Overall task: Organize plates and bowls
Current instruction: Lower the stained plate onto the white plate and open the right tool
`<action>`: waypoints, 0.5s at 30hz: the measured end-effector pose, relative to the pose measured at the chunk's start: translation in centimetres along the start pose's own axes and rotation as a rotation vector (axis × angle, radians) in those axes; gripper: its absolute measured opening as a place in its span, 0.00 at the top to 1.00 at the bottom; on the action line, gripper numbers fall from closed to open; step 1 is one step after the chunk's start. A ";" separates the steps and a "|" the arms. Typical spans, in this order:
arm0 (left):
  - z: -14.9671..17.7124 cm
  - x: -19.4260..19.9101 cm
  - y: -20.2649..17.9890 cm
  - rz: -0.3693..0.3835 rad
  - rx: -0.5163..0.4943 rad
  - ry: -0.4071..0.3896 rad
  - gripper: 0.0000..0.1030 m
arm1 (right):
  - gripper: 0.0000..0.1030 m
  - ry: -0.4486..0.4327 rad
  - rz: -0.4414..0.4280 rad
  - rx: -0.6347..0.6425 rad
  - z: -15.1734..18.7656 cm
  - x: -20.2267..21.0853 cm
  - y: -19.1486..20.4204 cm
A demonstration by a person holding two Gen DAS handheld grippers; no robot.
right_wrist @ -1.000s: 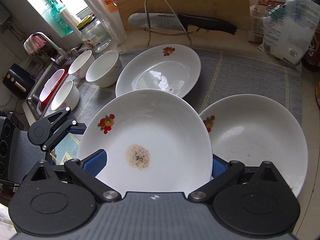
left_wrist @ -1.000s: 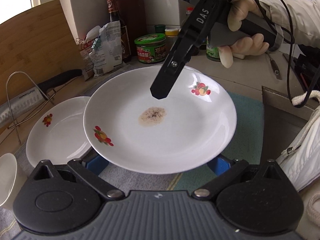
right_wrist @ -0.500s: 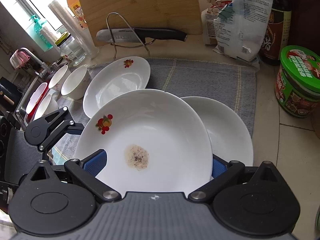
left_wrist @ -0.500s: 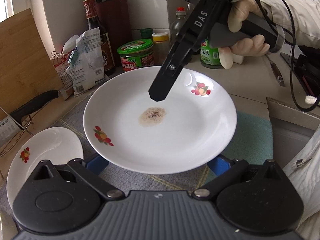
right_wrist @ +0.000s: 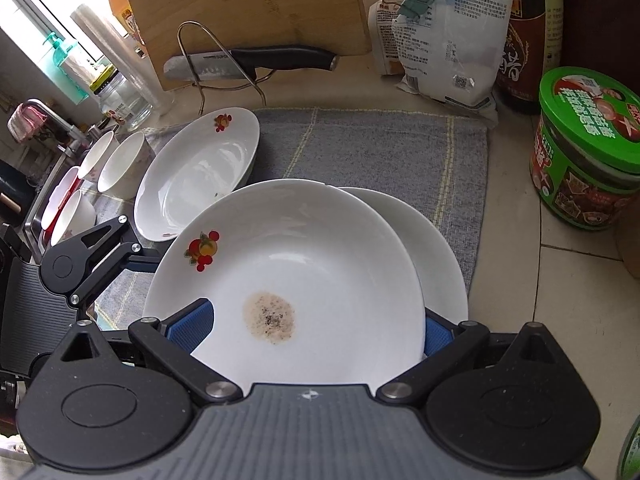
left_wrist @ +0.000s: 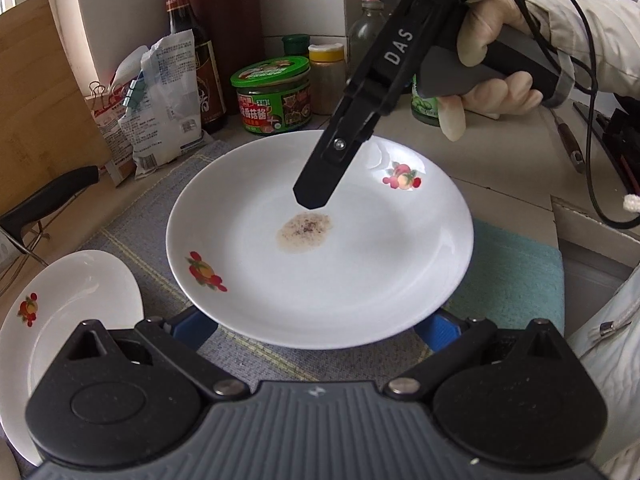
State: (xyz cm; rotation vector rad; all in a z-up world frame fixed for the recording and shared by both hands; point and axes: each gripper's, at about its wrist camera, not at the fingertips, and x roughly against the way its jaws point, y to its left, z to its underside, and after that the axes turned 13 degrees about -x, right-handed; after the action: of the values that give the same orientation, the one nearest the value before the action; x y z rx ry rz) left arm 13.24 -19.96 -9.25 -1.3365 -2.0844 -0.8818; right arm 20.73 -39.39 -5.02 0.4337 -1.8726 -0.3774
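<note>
Scene: You hold a stained plate (right_wrist: 288, 276) in the air between both sets of tongs, over the grey mat (right_wrist: 372, 148) on a kitchen counter.

Left tongs (left_wrist: 316, 320): Your blue pads sit on either side of the plate's near rim, spread about as wide as the plate; whether they press it or only bracket it cannot be told from the left view.

Right tongs (right_wrist: 316, 324): Same picture from the opposite rim, blue pads at the plate's two sides, the actual bite hidden under the rim. From the left view, one black finger (left_wrist: 320, 184) hangs just above the brown stain (left_wrist: 305, 232).

Where the plate goes: The lower plate (right_wrist: 432, 256) lies on the mat directly beneath and slightly to the right of the held one, in the right view, its rim showing past the held rim.

Other dishes: A second flowered plate (right_wrist: 200, 176) rests to the left on the mat, with bowls (right_wrist: 120, 164) beyond it near the sink.

Judgement: The move turns on sliding your plate a little rightward, then straight down, to nest squarely. Your right tongs sit nearer that target.

Risk: A tilted release likely clinks rim on rim.
</note>
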 end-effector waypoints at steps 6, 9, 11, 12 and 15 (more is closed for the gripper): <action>-0.5 -0.5 0.2 0.011 0.016 0.022 0.01 | 0.00 0.004 0.004 -0.005 -0.2 -0.4 -0.5; -0.6 -0.8 0.4 0.018 0.022 0.037 0.01 | 0.00 0.010 0.014 -0.005 -0.3 -0.6 -0.6; -0.7 -1.1 0.4 0.015 0.017 0.047 0.01 | 0.00 0.012 0.021 -0.007 -0.3 -0.8 -0.6; -0.7 -1.2 0.5 0.016 0.017 0.053 0.01 | 0.00 0.015 0.022 -0.010 -0.3 -0.9 -0.7; -0.8 -1.5 0.9 0.031 0.031 0.068 0.00 | 0.00 0.021 0.018 -0.016 -0.3 -0.9 -0.9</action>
State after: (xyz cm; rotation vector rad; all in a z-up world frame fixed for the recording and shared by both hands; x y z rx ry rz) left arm 14.65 -21.14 -9.58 -1.3017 -2.0120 -0.8668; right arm 21.43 -39.81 -6.10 0.4083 -1.8501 -0.3746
